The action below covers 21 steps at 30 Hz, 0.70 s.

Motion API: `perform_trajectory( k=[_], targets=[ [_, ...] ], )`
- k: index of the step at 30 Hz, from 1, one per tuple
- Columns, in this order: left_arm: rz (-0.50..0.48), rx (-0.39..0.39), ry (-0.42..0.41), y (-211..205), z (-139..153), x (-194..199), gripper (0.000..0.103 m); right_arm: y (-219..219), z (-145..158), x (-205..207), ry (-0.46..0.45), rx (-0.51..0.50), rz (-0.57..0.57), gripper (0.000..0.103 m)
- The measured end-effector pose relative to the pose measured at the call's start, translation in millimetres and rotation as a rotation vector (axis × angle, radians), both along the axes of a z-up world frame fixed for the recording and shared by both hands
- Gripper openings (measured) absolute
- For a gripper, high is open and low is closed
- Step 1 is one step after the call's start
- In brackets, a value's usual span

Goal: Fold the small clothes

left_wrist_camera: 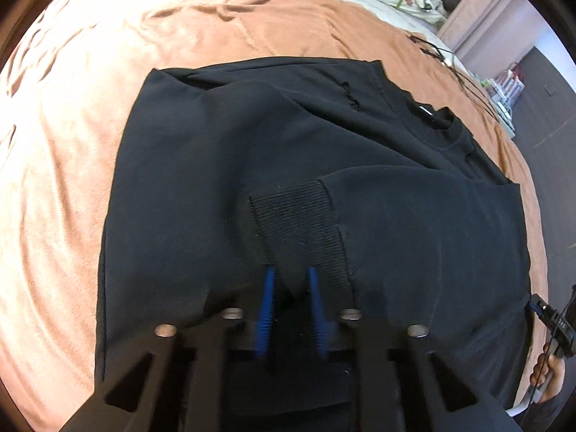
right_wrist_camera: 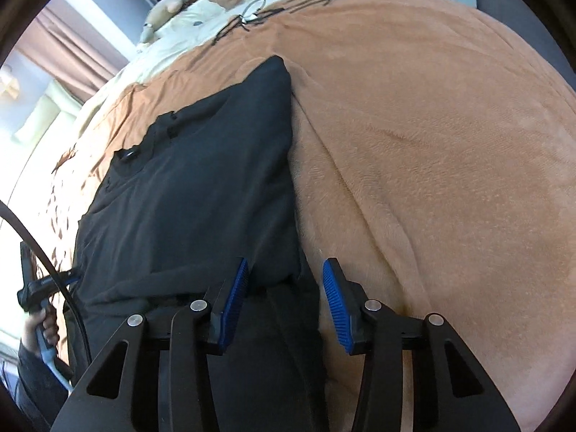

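While left fingers (left_wrist_camera: pixel 289 273) pinch sweatshirt (left_wrist_camera: pixel 223 165), right fingers (right_wrist_camera: pixel 286 270) part-open straddling its edge, cables (right_wrist_camera: pixel 273 10) beyond.

The sweatshirt (left_wrist_camera: pixel 288 165) lies on the blanket (left_wrist_camera: pixel 72 144); its cuff (left_wrist_camera: pixel 298 223) rests on top.

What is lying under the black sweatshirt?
The black sweatshirt lies on a tan blanket spread over the bed. Whatever sits beneath the blanket under the garment is covered.
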<state>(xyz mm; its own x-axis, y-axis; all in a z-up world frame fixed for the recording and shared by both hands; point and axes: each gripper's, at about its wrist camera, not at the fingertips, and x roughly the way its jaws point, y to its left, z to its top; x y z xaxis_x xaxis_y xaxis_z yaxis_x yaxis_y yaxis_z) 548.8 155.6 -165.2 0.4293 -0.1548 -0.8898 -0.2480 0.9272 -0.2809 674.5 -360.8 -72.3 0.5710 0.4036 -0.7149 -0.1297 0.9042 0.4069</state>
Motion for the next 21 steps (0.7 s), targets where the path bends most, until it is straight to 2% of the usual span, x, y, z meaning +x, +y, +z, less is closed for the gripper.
perform_trajectory(
  k=[2, 5, 9, 12, 21],
  targets=[
    [-0.009, -0.030, -0.016, 0.2, 4.2, -2.6, 0.006, -3.0, -0.5, -5.7, -0.003, -0.035, 0.004, 0.041],
    [-0.009, -0.008, -0.051, 3.0, 16.6, -7.7, 0.006, -1.9, -4.0, -8.2, 0.007, -0.097, 0.001, 0.041],
    [-0.005, 0.004, -0.078, 10.0, 31.0, -13.8, 0.006, -0.7, -5.3, -9.4, -0.003, -0.116, -0.013, 0.041],
    [0.000, 0.020, -0.088, 14.1, 36.1, -14.4, 0.006, -1.2, -7.6, -10.7, -0.002, -0.105, -0.015, 0.041],
    [0.003, 0.030, -0.080, 23.4, 36.3, -16.5, 0.006, 33.1, -6.4, -4.9, -0.026, -0.245, 0.046, 0.041]
  ],
)
